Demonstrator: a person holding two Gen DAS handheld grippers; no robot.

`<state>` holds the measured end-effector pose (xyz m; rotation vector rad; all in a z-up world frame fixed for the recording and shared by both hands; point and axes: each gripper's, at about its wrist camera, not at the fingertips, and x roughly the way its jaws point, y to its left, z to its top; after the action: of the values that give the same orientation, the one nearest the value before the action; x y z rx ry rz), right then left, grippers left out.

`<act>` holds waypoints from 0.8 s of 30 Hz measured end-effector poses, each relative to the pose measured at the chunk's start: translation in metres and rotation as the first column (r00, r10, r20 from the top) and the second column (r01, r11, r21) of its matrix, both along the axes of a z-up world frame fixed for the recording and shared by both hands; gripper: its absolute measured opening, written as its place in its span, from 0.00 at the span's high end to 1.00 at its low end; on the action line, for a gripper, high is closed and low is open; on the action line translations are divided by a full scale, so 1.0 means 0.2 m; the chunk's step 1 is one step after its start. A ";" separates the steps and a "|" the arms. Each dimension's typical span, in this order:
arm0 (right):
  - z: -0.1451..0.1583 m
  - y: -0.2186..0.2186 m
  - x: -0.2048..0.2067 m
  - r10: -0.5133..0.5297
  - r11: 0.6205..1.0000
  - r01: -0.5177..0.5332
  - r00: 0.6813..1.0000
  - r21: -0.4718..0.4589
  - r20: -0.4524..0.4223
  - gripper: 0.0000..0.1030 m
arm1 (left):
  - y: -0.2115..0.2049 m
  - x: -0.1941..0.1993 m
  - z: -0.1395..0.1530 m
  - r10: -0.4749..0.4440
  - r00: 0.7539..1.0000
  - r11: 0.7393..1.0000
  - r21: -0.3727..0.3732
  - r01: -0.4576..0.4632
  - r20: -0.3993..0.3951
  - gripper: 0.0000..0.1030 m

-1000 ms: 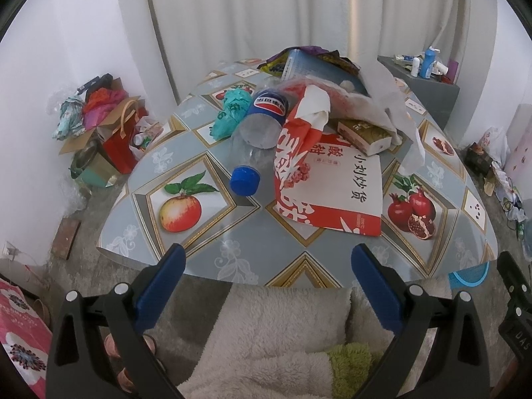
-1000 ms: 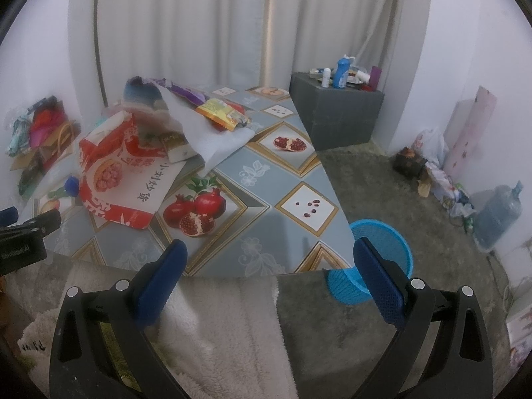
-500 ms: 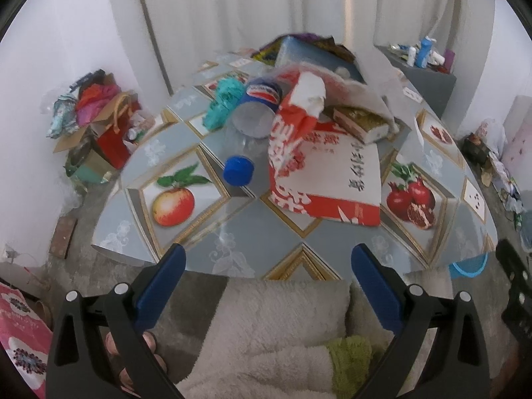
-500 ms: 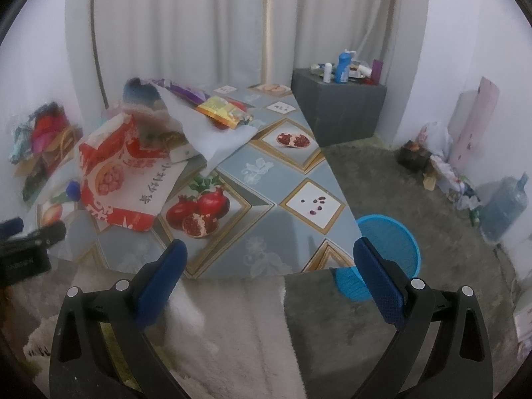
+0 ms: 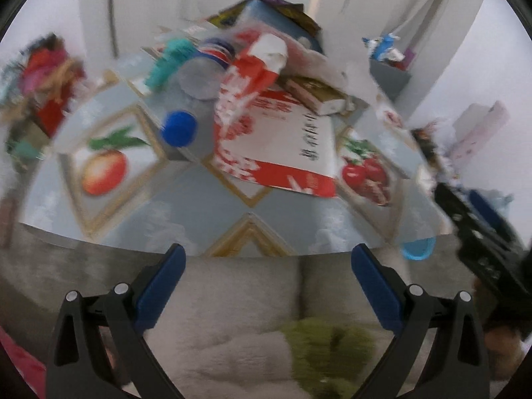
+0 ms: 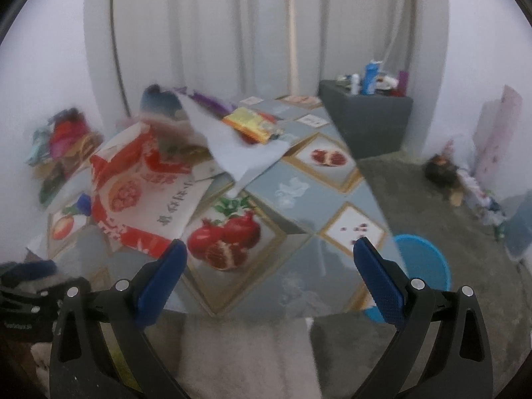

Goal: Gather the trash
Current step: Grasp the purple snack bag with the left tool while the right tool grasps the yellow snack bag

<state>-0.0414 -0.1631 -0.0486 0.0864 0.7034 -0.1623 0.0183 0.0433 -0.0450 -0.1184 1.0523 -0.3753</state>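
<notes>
Both grippers are hanging spread wide and empty just off the near edge of a table covered in a fruit-print cloth. The left gripper is facing the trash heap, and its view is blurred. The right gripper is sitting to its right, with its blue pads over the table's near corner.

The trash is lying on the table. A red and white bag is resting near the table's middle, partly crumpled at its far end. A clear bottle with a blue cap is lying just left of the bag, cap toward the near edge. A small box is touching the bag's far right side. A yellow wrapper is lying on white paper toward the table's far side.

A blue bin is standing on the floor, just beside the table's near right corner.
</notes>
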 end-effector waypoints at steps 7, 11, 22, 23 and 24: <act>0.02 -0.01 0.09 0.000 1.000 0.000 1.000 -0.019 0.016 0.07 | 0.07 0.08 0.10 0.000 0.996 0.992 -0.125 0.011 0.089 0.05; 0.07 -0.02 0.13 0.014 0.999 -0.012 0.999 -0.032 0.042 0.08 | 0.15 0.17 0.20 0.044 0.982 0.986 -0.166 -0.013 0.183 0.05; 0.26 -0.08 0.36 0.098 0.981 -0.068 0.982 -0.183 0.162 0.16 | 0.22 0.66 0.58 0.008 0.903 0.995 -0.097 0.038 0.429 0.05; 0.28 -0.09 0.41 0.109 0.976 -0.073 0.979 -0.203 0.172 0.17 | 0.22 0.74 0.59 0.002 0.905 0.993 -0.110 0.049 0.426 0.05; 0.28 -0.10 0.44 0.114 0.974 -0.074 0.977 -0.215 0.179 0.18 | 0.22 0.80 0.60 0.004 0.912 0.990 -0.129 0.053 0.409 0.05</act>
<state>0.0459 -0.1824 0.0083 -0.1302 0.4951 -0.1330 0.1789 0.0864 0.0755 -0.1426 0.6125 -0.4723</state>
